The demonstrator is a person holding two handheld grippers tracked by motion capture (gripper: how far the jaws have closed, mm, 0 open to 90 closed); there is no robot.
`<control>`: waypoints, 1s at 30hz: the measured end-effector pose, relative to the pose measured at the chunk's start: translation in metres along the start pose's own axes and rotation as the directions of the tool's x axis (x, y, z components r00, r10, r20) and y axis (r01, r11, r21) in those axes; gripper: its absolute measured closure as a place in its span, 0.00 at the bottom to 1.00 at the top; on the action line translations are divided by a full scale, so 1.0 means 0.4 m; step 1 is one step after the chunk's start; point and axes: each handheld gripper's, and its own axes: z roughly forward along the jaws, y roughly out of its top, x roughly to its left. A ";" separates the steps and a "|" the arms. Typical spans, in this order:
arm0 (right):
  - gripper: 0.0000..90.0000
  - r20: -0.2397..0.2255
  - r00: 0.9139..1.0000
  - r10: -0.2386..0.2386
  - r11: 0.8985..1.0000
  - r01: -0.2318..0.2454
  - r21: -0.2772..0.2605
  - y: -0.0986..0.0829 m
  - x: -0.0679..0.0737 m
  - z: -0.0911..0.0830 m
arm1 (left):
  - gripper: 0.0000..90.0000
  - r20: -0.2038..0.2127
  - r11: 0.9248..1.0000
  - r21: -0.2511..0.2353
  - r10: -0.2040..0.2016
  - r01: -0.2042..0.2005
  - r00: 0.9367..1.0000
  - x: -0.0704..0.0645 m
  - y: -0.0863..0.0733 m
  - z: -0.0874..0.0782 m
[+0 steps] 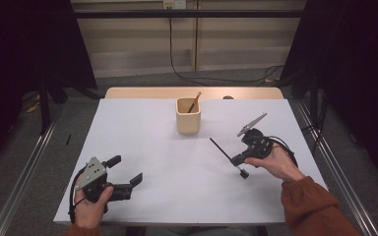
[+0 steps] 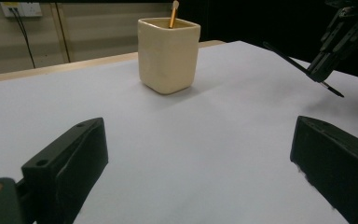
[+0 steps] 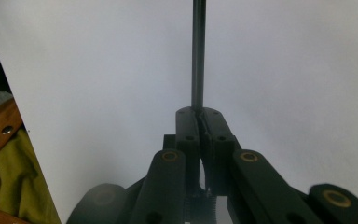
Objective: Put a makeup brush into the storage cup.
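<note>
A cream square cup (image 1: 188, 117) stands at the back middle of the white table top (image 1: 152, 142), with a brown stick (image 1: 194, 102) leaning inside it. My right gripper (image 1: 236, 160) hovers right of and nearer than the cup, shut on a thin black pen (image 1: 220, 148) that points toward the far left. In the right gripper view the pen (image 3: 198, 51) runs straight out from the closed tips of the right gripper (image 3: 197, 112). My left gripper (image 1: 125, 169) rests open at the front left, holding nothing. Its view faces the cup (image 2: 168, 55), the stick (image 2: 173, 8) and the pen (image 2: 289, 60) between the left gripper's (image 2: 198, 130) wide jaws.
A wooden table edge (image 1: 192, 92) shows behind the white top, with a small dark object (image 1: 228, 97) on it. Metal rails (image 1: 24, 167) run along both sides of the table. Olive cloth (image 3: 9, 182) lies beyond the table's edge in the right gripper view.
</note>
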 end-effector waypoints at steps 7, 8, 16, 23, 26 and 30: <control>0.96 -0.016 1.000 -0.014 0.992 0.012 -0.125 -0.016 -0.001 -0.012 | 0.04 0.000 1.000 0.000 -0.001 0.001 1.000 0.000 0.000 -0.001; 0.96 -0.013 1.000 -0.024 0.990 0.022 -0.142 -0.017 0.000 -0.013 | 0.04 0.000 1.000 0.000 -0.004 0.004 1.000 0.000 0.000 -0.001; 0.96 -0.011 0.999 -0.046 0.968 0.042 -0.245 -0.025 0.001 -0.033 | 0.04 0.000 1.000 -0.001 -0.003 0.003 1.000 0.000 0.000 -0.003; 0.96 -0.014 0.997 -0.078 0.933 0.068 -0.352 -0.030 0.002 -0.048 | 0.04 -0.001 1.000 0.000 -0.002 0.002 1.000 -0.001 0.000 -0.003; 0.96 -0.011 0.995 -0.104 0.916 0.092 -0.391 -0.030 0.008 -0.053 | 0.04 -0.001 1.000 0.001 -0.002 0.002 1.000 -0.001 0.000 -0.003; 0.96 -0.017 0.991 -0.132 0.888 0.111 -0.447 -0.032 0.015 -0.065 | 0.04 -0.002 1.000 -0.003 -0.001 0.001 1.000 -0.001 0.000 -0.005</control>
